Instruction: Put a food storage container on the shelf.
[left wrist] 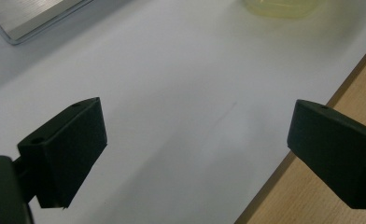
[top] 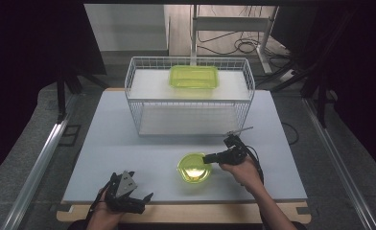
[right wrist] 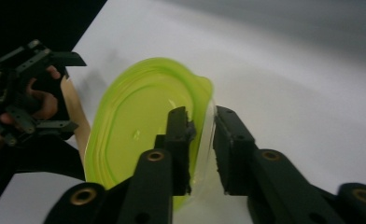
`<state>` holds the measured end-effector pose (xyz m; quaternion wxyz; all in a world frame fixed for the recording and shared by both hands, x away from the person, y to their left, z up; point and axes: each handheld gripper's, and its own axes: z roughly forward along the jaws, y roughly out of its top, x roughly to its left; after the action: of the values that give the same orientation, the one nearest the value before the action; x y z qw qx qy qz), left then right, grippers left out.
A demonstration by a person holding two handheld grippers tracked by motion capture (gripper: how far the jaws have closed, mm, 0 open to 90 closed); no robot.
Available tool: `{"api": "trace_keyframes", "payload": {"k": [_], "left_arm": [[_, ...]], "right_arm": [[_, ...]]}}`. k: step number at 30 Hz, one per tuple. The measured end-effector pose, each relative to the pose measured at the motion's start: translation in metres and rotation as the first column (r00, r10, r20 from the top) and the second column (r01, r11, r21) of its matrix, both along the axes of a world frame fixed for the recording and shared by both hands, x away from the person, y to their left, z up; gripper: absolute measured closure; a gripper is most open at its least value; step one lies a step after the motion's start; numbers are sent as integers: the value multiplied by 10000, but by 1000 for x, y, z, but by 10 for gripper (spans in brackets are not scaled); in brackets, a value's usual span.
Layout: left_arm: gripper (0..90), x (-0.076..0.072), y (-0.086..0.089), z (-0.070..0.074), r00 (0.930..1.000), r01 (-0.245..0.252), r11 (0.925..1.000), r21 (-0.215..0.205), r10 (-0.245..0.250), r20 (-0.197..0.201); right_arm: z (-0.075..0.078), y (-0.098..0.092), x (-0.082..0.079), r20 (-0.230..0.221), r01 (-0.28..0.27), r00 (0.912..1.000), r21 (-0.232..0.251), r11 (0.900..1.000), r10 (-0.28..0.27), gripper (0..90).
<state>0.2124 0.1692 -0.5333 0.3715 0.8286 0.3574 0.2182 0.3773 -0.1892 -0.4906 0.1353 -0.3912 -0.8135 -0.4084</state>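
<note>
A: Where is the round translucent lime-green plastic container (top: 194,166)?

B: On the white worktop (top: 128,143). The right gripper (right wrist: 203,140) pinches its thin, probably light, flexible rim; the left gripper (left wrist: 195,154) gapes empty.

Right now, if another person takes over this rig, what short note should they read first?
Right tool: jaws astride the rim of the round green container near the front of the table; whether the pads already press on the rim is not clear.
Left tool: open, nothing in it, at the table's front left edge.
A rectangular green-lidded container already sits on the upper level of the wire basket at the back.
Done: right tool placed on the round container.
Left: probably lift it and move it to the basket.
</note>
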Motion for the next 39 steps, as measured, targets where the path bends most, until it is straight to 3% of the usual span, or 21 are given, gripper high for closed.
{"api": "trace_keyframes", "payload": {"k": [6, 10, 26, 39], "left_arm": [[47, 0, 0, 0, 10000, 14, 10000, 27, -14, -5], [47, 0, 0, 0, 10000, 47, 9999, 88, -47, -22], [47, 0, -1, 0, 10000, 42, 9999, 101, -42, -14], [45, 0, 0, 0, 10000, -23, 10000, -34, 23, 14]], "right_arm": [[2, 0, -1, -382, -185, 9991, 272, 9995, 195, 803], [4, 0, -3, -663, -332, 9971, 750, 9966, 382, 816], [10, -5, -3, -626, -149, 9978, 1220, 9924, 227, 821], [25, -9, -1, -499, -103, 9985, 1994, 9799, 207, 827]]}}
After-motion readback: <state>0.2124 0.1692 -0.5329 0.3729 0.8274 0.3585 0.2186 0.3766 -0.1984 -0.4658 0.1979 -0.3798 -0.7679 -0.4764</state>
